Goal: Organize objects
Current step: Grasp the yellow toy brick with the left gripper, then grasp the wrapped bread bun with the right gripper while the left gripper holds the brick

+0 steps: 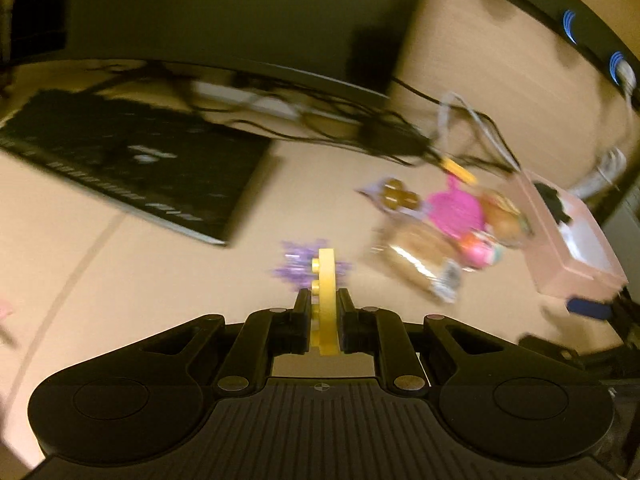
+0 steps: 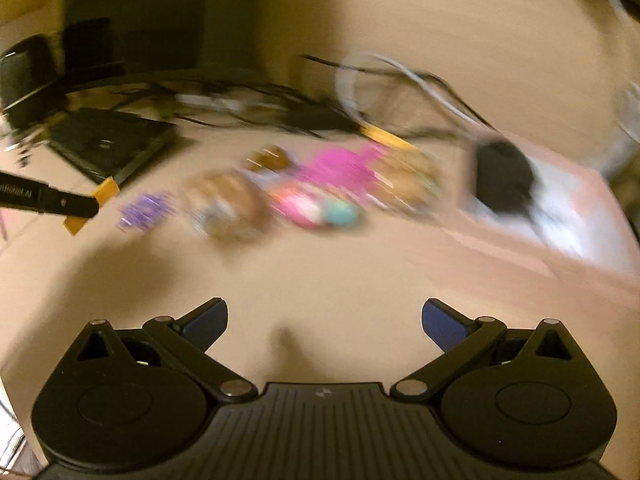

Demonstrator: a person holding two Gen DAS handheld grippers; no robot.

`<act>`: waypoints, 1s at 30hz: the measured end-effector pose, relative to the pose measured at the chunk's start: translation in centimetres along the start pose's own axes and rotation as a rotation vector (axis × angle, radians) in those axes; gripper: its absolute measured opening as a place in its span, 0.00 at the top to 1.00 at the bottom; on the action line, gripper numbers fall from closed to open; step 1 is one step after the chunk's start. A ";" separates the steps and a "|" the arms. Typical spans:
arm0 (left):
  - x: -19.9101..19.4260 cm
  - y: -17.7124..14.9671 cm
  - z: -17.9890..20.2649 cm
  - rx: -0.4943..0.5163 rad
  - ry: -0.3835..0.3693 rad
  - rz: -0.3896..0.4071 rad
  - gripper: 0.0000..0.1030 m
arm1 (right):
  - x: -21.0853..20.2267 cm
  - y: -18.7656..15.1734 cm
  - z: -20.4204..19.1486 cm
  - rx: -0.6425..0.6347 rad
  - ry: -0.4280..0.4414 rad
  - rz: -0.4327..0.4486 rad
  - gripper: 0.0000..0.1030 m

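Left wrist view: a tan table [image 1: 140, 280] carries one black flat device [image 1: 132, 168] at upper left, a tangle of dark cables [image 1: 340, 120] behind it, and one pink open box [image 1: 568, 248] at the right edge with a dark item inside. Between device and box lies a blurred cluster of small toys [image 1: 452, 220]; one magenta piece [image 1: 456, 210], one brown studded piece [image 1: 400, 196] and one clear packet [image 1: 412, 256] can be told apart, and the rest is too smeared to count. One purple glittery piece [image 1: 296, 264] lies alone on the table just beyond the fingertips, partly hidden by the held part. The left gripper [image 1: 324, 304] has its two black fingers [image 1: 302, 304] drawn close together, clamped on one yellow studded brick [image 1: 326, 300], which stands on edge between them, raised above the table. Right wrist view: the same cluster, box [image 2: 580, 216] and purple piece [image 2: 146, 210] appear heavily blurred across the middle; the left gripper enters at the left edge with the yellow brick [image 2: 106, 192] at its tip. The right gripper [image 2: 324, 322] shows two blue-padded fingers [image 2: 444, 324] spread wide apart over bare table, holding nothing and touching nothing; nothing stands between it and the toys.
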State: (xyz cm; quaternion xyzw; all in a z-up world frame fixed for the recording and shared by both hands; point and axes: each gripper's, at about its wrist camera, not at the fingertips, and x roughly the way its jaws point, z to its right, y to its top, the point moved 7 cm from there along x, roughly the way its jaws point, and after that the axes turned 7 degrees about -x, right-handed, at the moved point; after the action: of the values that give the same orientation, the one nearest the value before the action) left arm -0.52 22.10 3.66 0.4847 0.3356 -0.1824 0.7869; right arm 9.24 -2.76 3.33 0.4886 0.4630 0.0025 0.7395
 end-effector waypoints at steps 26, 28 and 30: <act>-0.1 -3.3 4.3 0.099 -0.177 -0.131 0.85 | 1.2 4.8 -6.0 -0.158 0.108 -0.014 0.46; 0.3 -4.1 6.4 0.138 -0.214 -0.160 0.85 | -0.8 3.5 -4.7 -0.134 0.070 -0.017 0.46; 0.9 -5.2 8.9 0.181 -0.256 -0.195 0.85 | -3.0 1.9 -3.0 -0.107 0.025 -0.016 0.46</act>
State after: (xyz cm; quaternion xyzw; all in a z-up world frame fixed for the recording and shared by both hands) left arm 0.06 11.84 2.47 0.4915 0.2603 -0.3475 0.7549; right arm 6.31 -0.93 6.44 0.4446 0.4754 0.0273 0.7586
